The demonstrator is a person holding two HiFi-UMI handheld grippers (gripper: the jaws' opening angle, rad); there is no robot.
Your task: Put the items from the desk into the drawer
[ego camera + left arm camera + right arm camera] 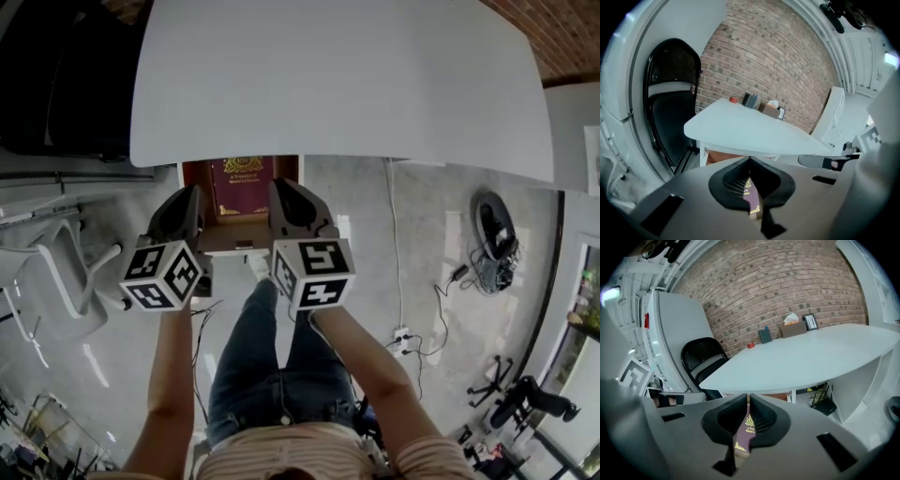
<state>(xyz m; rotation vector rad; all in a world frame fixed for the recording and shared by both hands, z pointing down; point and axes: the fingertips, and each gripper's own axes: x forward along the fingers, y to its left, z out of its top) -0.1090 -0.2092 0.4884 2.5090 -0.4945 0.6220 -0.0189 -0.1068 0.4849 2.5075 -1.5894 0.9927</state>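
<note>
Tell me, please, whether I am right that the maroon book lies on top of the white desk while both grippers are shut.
Not quite. The maroon book does not lie on top of the white desk; it lies in the open drawer below the desk's near edge, as the head view shows. The rest holds: the left gripper and the right gripper are both shut.
</note>
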